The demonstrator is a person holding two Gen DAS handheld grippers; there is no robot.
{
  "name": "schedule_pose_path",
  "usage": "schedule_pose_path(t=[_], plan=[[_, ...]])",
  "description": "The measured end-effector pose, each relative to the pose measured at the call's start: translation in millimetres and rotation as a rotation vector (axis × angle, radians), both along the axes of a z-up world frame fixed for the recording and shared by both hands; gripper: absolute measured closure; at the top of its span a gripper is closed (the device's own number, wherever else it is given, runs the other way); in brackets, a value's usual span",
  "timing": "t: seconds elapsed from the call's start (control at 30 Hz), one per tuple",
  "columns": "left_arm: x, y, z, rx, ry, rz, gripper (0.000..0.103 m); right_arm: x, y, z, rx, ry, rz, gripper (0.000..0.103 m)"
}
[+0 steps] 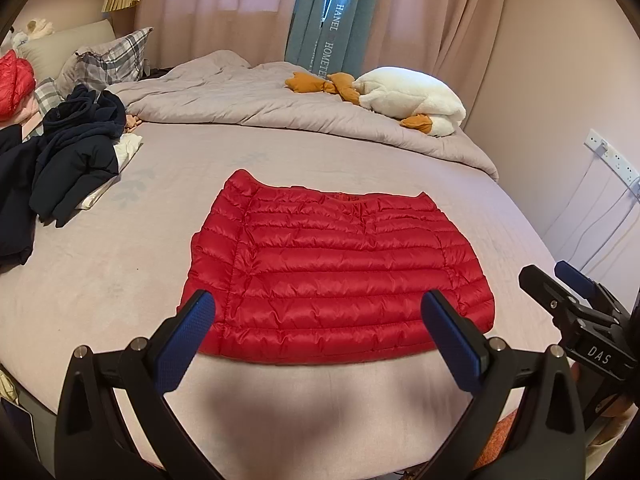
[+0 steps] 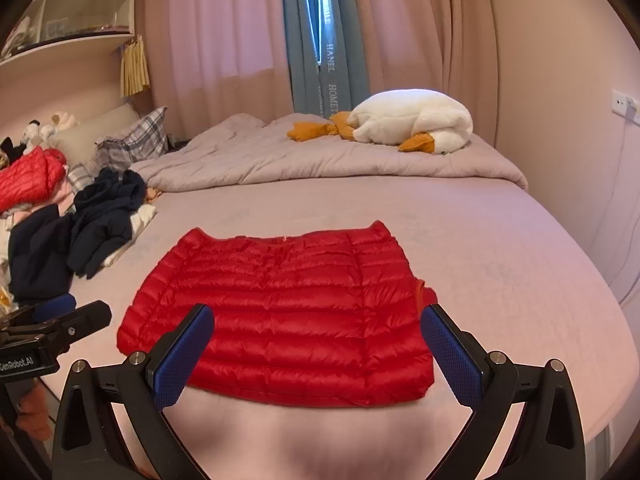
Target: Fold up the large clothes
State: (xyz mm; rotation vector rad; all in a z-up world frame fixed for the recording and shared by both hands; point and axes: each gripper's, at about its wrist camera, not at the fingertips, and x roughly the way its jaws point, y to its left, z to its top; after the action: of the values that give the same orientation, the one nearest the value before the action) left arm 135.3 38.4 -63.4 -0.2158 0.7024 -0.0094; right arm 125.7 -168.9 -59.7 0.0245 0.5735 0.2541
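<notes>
A red quilted down jacket (image 1: 332,272) lies flat on the pale pink bed sheet (image 1: 120,280), folded into a neat rectangle. The same red jacket (image 2: 280,316) fills the middle of the right wrist view. My left gripper (image 1: 320,304) hovers over the jacket's near edge, open, nothing between its blue pads. My right gripper (image 2: 318,318) hangs above the near edge too, open and empty. Each gripper shows in the other's view: the right gripper (image 1: 560,276) at the right edge, the left gripper (image 2: 76,312) at the left edge.
A heap of dark navy clothes (image 1: 76,152) lies at the bed's left side, with another red garment (image 2: 28,180) behind it. A bunched grey quilt (image 1: 280,108) and a white plush goose (image 1: 412,100) sit at the back. Plaid pillows (image 1: 112,58) lean far left. Curtains and a wall close in behind.
</notes>
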Motion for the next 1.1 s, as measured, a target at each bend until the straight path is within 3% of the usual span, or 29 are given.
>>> schedule_pose_path(t=[1.1], plan=[[-2.1, -8.2, -0.9, 0.025, 0.022, 0.016, 0.0, -2.3, 4.5, -5.3, 0.01, 0.019, 0.017, 0.001]])
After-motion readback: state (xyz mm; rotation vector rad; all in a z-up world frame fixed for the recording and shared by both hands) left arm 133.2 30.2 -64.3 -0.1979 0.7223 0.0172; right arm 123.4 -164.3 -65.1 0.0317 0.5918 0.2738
